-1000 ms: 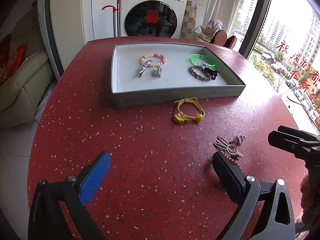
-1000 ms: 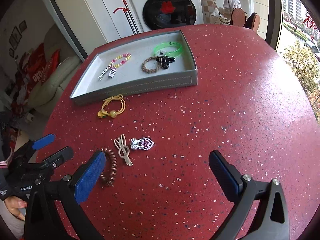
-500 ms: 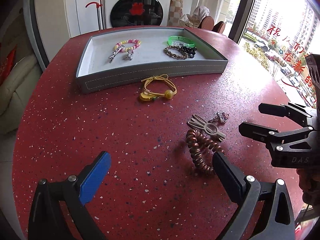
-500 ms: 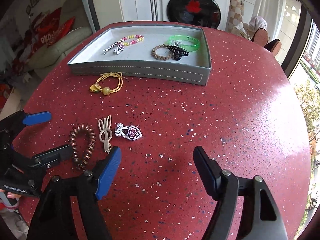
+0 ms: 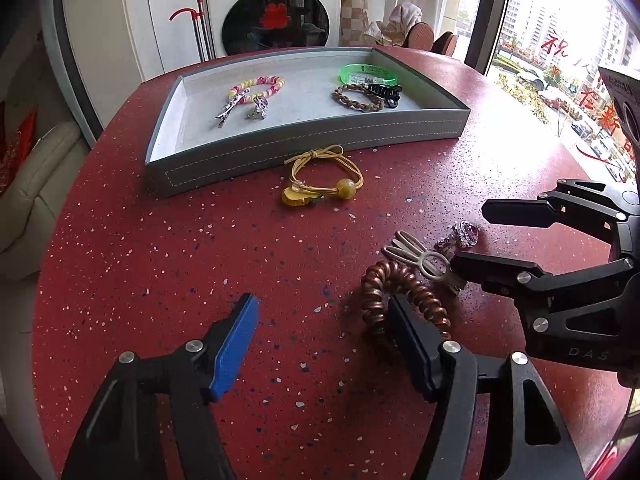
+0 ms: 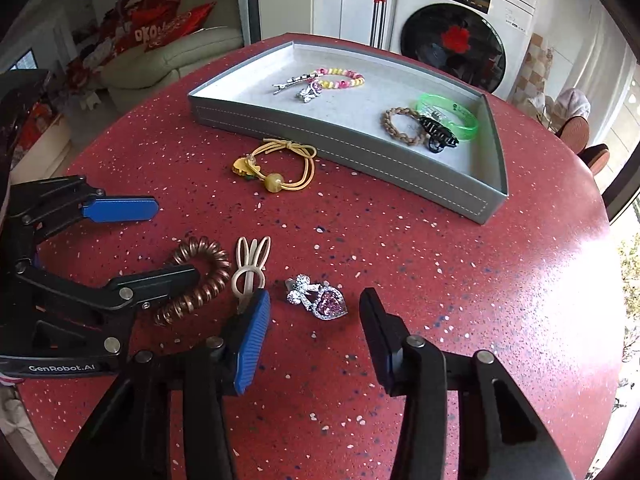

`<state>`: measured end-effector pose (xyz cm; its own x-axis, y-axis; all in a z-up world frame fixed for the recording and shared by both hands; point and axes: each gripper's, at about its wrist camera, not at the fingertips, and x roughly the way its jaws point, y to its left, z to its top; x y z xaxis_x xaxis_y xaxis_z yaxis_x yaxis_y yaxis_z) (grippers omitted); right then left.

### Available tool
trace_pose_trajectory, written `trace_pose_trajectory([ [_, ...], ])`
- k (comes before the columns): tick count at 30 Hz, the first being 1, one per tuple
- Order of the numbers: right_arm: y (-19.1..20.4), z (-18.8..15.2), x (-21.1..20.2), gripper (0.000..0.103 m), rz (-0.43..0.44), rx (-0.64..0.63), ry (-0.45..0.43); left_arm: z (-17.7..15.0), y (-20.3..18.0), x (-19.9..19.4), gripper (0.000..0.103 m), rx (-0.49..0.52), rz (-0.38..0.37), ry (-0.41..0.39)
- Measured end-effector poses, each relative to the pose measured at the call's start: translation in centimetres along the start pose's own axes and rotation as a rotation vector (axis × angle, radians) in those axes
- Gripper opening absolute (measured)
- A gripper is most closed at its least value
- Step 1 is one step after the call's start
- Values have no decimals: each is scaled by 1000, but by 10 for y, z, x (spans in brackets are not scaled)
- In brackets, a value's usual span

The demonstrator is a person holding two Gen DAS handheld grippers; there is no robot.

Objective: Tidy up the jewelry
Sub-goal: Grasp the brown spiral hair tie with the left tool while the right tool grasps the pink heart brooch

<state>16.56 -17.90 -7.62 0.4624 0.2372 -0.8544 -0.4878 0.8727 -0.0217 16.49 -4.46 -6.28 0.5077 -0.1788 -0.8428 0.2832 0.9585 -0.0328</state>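
Note:
A grey tray (image 5: 320,142) (image 6: 348,142) on the red table holds a bead bracelet (image 5: 260,84), silver clips, a green bangle (image 5: 368,73), a braided band and a black claw clip. On the table lie a yellow hair tie (image 5: 324,180) (image 6: 276,168), a copper spiral hair tie (image 5: 400,296) (image 6: 200,276), a beige rabbit clip (image 5: 420,256) (image 6: 250,268) and a purple heart clip (image 5: 460,236) (image 6: 320,300). My left gripper (image 5: 324,332) (image 6: 136,240) is open, its right finger against the spiral tie. My right gripper (image 6: 316,336) (image 5: 472,236) is open, just short of the heart clip.
The round red table (image 5: 160,260) drops off on all sides. A washing machine (image 5: 276,8) and a mop stand behind it, a sofa (image 6: 168,60) to the left, windows and chairs to the right.
Both grippers have moved in toward the loose pieces and narrowed. The left now has the spiral tie at its right finger; the right is close behind the heart clip.

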Motion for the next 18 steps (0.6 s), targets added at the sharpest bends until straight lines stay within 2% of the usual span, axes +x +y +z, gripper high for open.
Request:
trace_pose_trajectory([
  [1, 1, 0, 0, 41, 3, -2, 0, 0, 1, 0, 82, -1, -3, 0],
  [3, 1, 0, 0, 34, 13, 9, -3, 0, 1, -1, 74, 4, 1, -6],
  [6, 3, -1, -1, 20, 13, 12, -2, 0, 2, -2, 70, 6, 1, -9],
  [8, 5, -1, -2, 20, -1, 16, 1, 0, 1, -2, 54, 13, 3, -13],
  [10, 3, -1, -2, 20, -1, 33, 0, 1, 1, -2, 52, 12, -6, -12],
  [11, 2, -2, -3, 19, 0, 45, -1, 1, 2, -3, 42, 12, -12, -13],
  [13, -1, -3, -5, 18, 4, 75, -8, 2, 2, -3, 30, 14, -28, -9],
  [18, -8, -4, -13, 18, 14, 138, -25, 1, 5, -7, 30, 3, -79, -20],
])
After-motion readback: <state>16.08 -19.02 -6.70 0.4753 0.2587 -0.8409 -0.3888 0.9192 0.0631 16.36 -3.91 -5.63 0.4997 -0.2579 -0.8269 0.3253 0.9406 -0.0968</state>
